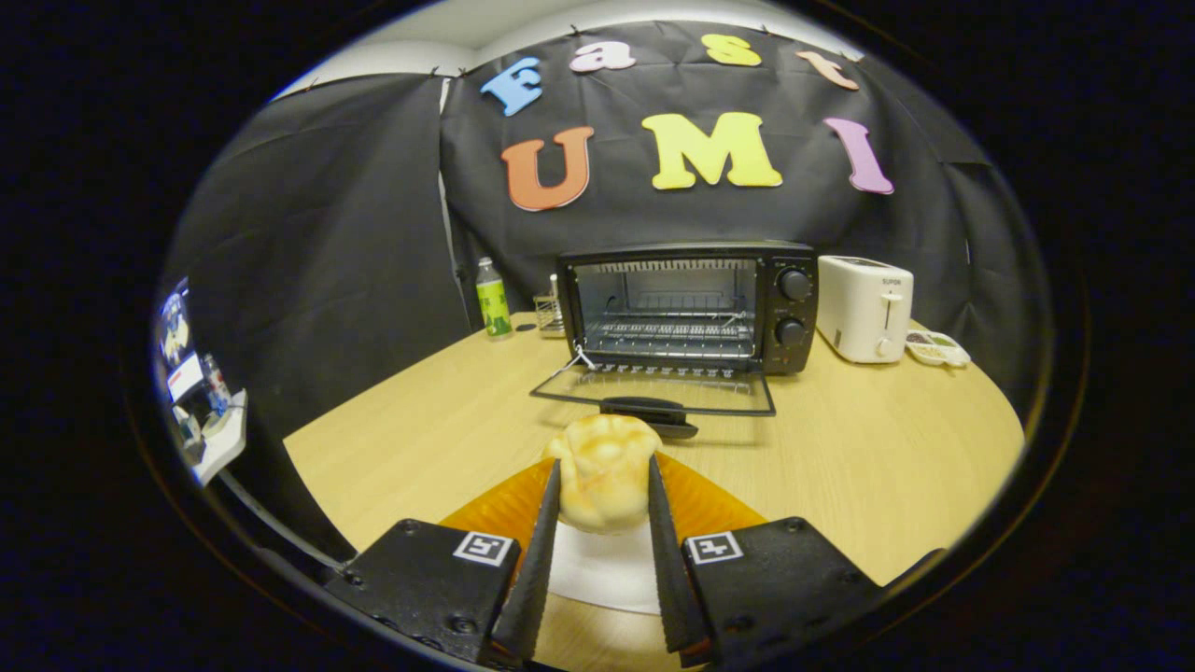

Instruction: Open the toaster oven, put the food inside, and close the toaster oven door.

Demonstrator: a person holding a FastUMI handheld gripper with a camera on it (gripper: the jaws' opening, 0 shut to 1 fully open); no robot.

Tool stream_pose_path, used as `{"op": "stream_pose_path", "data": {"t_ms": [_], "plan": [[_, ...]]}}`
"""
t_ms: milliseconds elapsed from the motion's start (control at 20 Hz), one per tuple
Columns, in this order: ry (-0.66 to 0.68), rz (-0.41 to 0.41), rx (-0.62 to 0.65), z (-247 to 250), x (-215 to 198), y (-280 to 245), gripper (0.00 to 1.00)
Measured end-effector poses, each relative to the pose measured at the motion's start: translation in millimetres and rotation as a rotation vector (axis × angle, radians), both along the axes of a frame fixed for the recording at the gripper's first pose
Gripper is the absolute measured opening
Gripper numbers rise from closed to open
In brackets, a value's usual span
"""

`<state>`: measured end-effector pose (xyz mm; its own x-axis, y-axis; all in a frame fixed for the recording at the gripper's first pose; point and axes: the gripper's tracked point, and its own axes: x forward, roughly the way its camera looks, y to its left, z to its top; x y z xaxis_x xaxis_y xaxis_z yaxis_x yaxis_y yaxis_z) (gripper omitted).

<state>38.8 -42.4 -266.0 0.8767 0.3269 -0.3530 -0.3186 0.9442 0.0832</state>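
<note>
The gripper (603,495) is clamped on a bread roll (602,471), both fingers pressing its sides, seemingly just above an orange plate (702,504). Far beyond it on the wooden table (887,457), the toaster oven (689,303) stands with its door (653,390) lowered flat. A white toaster (864,308) sits to its right.

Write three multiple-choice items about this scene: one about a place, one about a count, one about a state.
1. Where is the bread roll?
A. between the tongs' fingers
B. on the oven rack
C. beside the bottle

2. How many knobs has the toaster oven?
A. one
B. two
C. four

3. The oven door is
A. shut
B. folded down open
C. taken off

Answers:
1 A: the tongs press the roll on both sides, above the orange plate.
2 B: two knobs stand one above the other.
3 B: the door lies flat on the table.
</note>
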Motion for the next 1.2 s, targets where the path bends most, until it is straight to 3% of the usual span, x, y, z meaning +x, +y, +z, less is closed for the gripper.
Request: {"op": "stream_pose_path", "data": {"t_ms": [200, 500, 1000, 1200], "plan": [[-0.033, -0.065, 0.097, 39, 38, -11, 0.54], [-0.013, -0.135, 0.133, 58, 115, -15, 0.54], [0.078, -0.186, 0.210, 31, 235, 21, 0.54], [0.076, -0.258, 0.226, 24, 269, 16, 0.54]]}}
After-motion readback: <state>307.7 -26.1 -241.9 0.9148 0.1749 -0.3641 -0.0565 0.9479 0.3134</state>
